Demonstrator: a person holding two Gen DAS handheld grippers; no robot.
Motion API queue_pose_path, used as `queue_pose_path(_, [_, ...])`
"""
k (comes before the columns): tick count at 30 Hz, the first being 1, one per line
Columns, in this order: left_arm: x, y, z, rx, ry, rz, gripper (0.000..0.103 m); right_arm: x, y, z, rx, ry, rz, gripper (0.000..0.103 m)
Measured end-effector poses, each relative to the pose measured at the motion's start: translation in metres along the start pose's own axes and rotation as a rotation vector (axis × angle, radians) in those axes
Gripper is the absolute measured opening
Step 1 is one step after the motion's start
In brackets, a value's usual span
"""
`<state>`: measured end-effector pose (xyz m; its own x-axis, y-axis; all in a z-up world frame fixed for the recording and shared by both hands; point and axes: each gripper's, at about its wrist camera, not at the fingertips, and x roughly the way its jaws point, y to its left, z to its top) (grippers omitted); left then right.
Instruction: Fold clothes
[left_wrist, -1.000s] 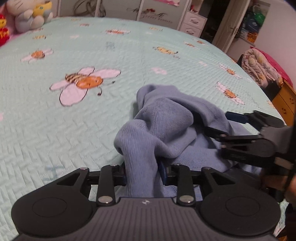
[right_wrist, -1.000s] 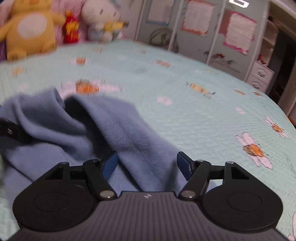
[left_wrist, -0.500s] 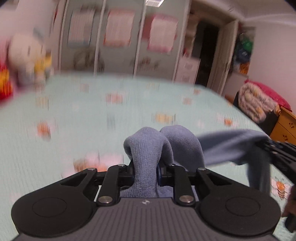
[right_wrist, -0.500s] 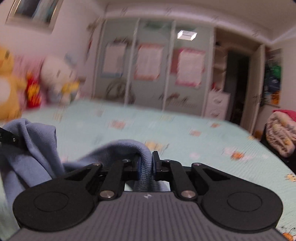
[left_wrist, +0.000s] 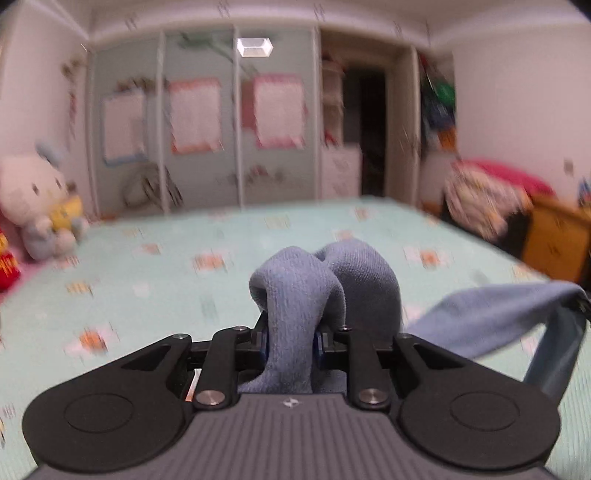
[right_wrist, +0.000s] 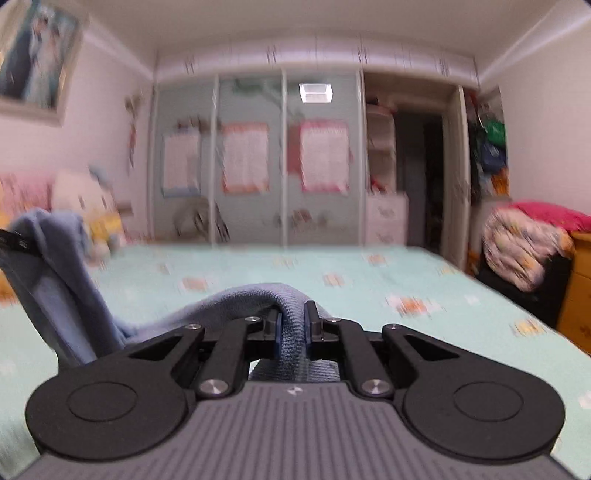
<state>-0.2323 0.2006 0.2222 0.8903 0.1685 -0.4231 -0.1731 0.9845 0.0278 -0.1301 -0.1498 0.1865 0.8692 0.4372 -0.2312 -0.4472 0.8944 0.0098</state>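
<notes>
Garment (left_wrist: 295, 310) pinched in left gripper (left_wrist: 290, 338), right gripper (right_wrist: 291, 332).

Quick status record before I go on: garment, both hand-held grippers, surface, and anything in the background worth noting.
garment: blue knitted cloth, lifted and strung between both grippers
left hand-held gripper: shut on a thick bunch of the cloth
right hand-held gripper: shut on a thinner fold of the cloth; its jaws have just been closing
surface: bed with mint patterned cover
background: plush toy at the bed's far left, wardrobe doors, bundled bedding to the right
image quality: motion blur in both views
</notes>
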Motion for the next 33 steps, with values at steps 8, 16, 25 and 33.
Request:
queue_pose_path(8, [0.013, -0.019, -0.107, -0.041, 0.390, -0.290, 0.028, 0.017, -0.062, -0.096, 0.154, 0.375, -0.129, 0.018])
queue_pose_path(16, [-0.013, 0.008, -0.122, -0.170, 0.384, -0.350, 0.055, -0.021, -0.029, -0.082, 0.078, 0.273, -0.036, 0.061])
queue_pose_path(25, [-0.025, 0.020, -0.131, -0.184, 0.356, -0.223, 0.060, -0.013, 0.143, -0.099, -0.280, 0.269, 0.509, 0.072])
queue_pose_path(33, [-0.008, 0.024, -0.138, -0.101, 0.444, 0.017, 0.062, 0.026, 0.192, -0.134, -0.182, 0.414, 0.545, 0.061])
